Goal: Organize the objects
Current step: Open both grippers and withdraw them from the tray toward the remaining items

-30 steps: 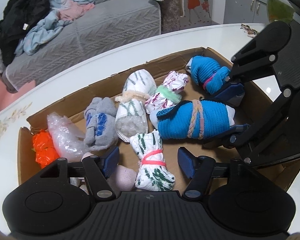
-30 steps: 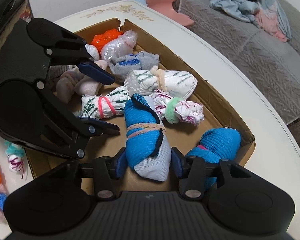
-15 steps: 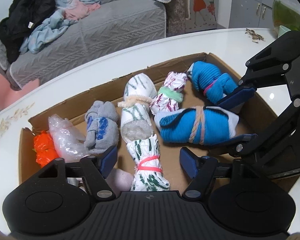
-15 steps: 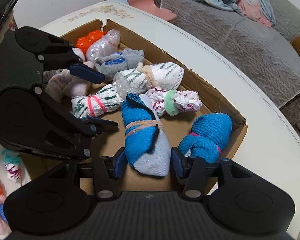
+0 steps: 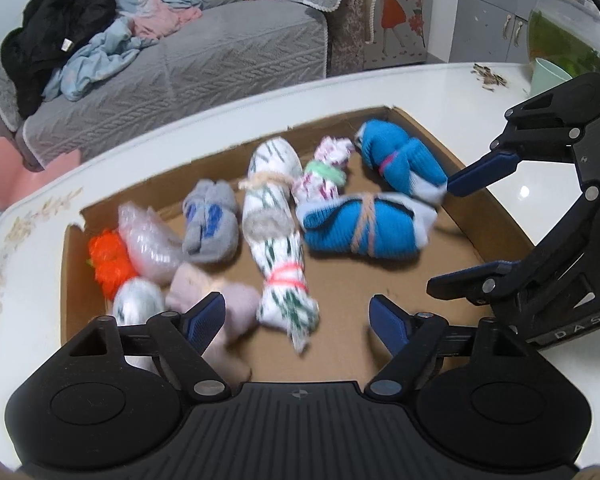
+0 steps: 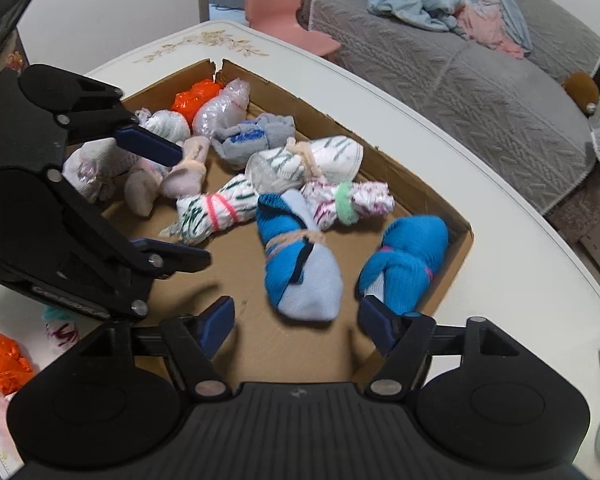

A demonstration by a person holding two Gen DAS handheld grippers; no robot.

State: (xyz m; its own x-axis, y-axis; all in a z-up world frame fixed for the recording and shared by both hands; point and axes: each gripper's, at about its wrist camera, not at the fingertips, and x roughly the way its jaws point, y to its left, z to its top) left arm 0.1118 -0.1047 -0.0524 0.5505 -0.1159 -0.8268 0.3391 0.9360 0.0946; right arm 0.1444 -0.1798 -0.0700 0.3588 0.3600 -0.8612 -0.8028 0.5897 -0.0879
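A cardboard box [image 5: 496, 216] [image 6: 424, 196] on a white table holds several tied sock bundles. A blue bundle with a tan tie [image 5: 360, 232] [image 6: 296, 268] lies on the box floor, just ahead of my right gripper [image 6: 297, 316] [image 5: 444, 236]. The right jaws are opening and stand clear of it on both sides. Beside it rests a second blue bundle with a pink band [image 5: 400, 160] [image 6: 408, 256]. My left gripper [image 5: 296, 314] [image 6: 190, 208] hovers over the near end of a green-and-white bundle [image 5: 284, 280] [image 6: 216, 208], jaws opening, touching nothing.
More bundles fill the box's left half, among them an orange one [image 5: 108, 264]. Loose bundles [image 6: 4, 360] lie on the table outside the box. A grey sofa with clothes [image 5: 180, 60] and a pink chair [image 6: 284, 0] stand beyond. A glass bowl [image 5: 560, 32] sits far right.
The right gripper has let go of the tan-tied blue bundle, which now lies free in the box. Both grippers' jaws have widened and both have drawn back and up a little.
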